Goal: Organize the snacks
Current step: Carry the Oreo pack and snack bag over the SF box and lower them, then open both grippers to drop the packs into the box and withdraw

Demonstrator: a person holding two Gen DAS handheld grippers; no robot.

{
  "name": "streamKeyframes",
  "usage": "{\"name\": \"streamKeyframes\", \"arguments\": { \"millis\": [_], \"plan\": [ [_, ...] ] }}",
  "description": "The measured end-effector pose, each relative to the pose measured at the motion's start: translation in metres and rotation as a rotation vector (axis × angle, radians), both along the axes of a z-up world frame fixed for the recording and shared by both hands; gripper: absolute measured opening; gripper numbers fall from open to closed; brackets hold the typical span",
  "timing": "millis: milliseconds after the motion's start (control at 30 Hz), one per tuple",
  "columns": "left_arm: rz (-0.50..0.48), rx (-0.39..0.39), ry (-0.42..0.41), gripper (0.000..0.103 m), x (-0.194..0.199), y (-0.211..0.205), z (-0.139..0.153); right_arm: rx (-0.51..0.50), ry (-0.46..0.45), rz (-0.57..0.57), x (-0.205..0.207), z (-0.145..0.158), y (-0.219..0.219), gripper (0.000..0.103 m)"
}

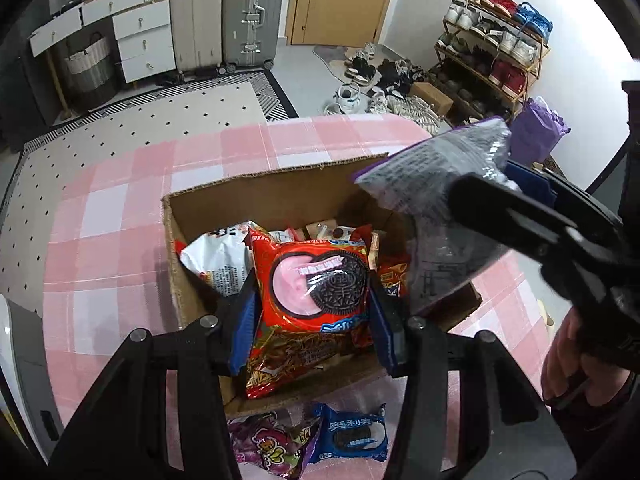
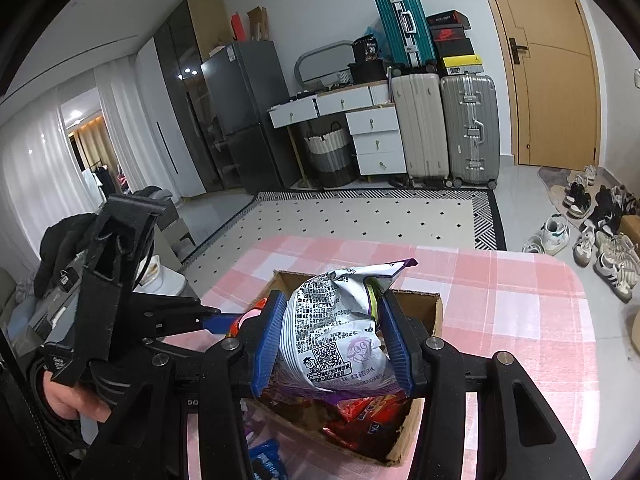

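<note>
An open cardboard box (image 1: 276,196) stands on the pink checked tablecloth with several snack packs inside. My left gripper (image 1: 312,316) is shut on a red cookie pack (image 1: 312,280) with a pink-and-black biscuit picture, held over the box. My right gripper (image 2: 334,344) is shut on a white and purple printed bag (image 2: 340,328) above the same box (image 2: 432,312). In the left wrist view that bag (image 1: 436,184) hangs over the box's right side with the right gripper (image 1: 516,196) on it. The left gripper (image 2: 218,322) shows at the left of the right wrist view.
Near the table's front edge lie a purple candy bag (image 1: 268,440) and a blue cookie pack (image 1: 352,436). Pink tablecloth (image 1: 112,208) surrounds the box. Beyond the table are a dotted rug, suitcases (image 2: 444,124), a white drawer unit and a shoe rack (image 1: 492,48).
</note>
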State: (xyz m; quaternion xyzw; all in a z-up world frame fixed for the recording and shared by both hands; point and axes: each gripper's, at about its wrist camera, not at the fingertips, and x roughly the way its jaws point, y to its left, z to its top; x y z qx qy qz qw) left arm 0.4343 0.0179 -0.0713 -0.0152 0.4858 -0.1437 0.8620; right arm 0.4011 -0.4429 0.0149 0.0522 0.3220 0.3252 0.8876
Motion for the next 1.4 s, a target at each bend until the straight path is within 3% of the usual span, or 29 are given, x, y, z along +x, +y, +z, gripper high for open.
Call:
{"name": "streamKeyframes", "arguments": {
  "millis": [133,167,267,433,600,733,833,1100,1400],
  "plan": [
    [-0.003,0.029,0.018,0.057,0.003,-0.002,-0.011,-0.015,0.036,0.015,0.009,-0.011,0.010,0.059],
    [-0.005,0.032,0.018,0.066,0.003,-0.003,-0.013,-0.015,0.034,0.012,0.009,-0.011,0.011,0.066],
    [0.016,0.037,0.004,0.076,-0.001,0.000,-0.013,-0.003,0.017,0.003,0.008,-0.008,0.008,0.068],
    [0.038,0.010,-0.003,0.076,-0.006,0.009,-0.005,0.012,-0.008,-0.015,0.000,0.001,-0.005,0.069],
    [0.059,0.016,-0.011,0.079,-0.020,0.016,0.003,0.036,-0.038,-0.008,-0.017,0.014,-0.014,0.080],
    [0.078,0.012,-0.026,0.079,-0.039,0.020,0.012,0.031,-0.060,-0.006,-0.038,0.022,-0.019,0.081],
    [0.085,0.030,-0.052,0.079,-0.061,0.020,0.020,0.060,-0.040,-0.017,-0.052,0.028,-0.025,0.089],
    [0.112,0.033,-0.125,0.080,-0.120,0.024,0.038,0.081,-0.053,-0.012,-0.095,0.039,-0.031,0.093],
    [0.117,0.049,-0.161,0.080,-0.155,0.024,0.052,0.103,-0.062,-0.005,-0.134,0.048,-0.031,0.096]
  ]
}}
